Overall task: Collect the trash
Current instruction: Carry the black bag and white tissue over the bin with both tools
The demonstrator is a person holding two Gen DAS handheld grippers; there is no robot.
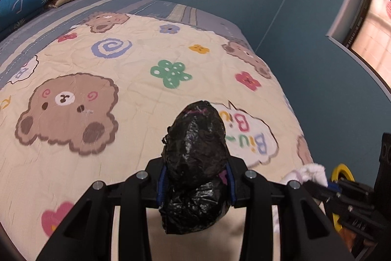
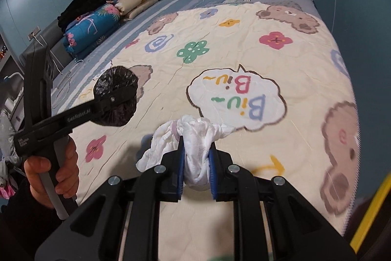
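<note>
I see three folded quilts (image 2: pixel 102 16) stacked at the bed's (image 1: pixel 171 9) head, well apart from my work. My left gripper (image 1: pixel 195 185) clamps one black bag (image 1: pixel 195 146); my right gripper (image 2: pixel 196 163) pinches one white wad (image 2: pixel 198 138), both above the blanket (image 2: pixel 244 53). Only the right view shows my hand (image 2: pixel 52 173).

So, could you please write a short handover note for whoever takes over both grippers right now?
Left gripper: shut on the crumpled black plastic bag, held above the bear quilt.
Right gripper: shut on the white tissue wad, also off the bed.
Done: both pieces picked up; no other loose trash shows on the quilt.
Left: drop both into a bin. No bin is clearly in view; something yellow sits at the right edge.
</note>
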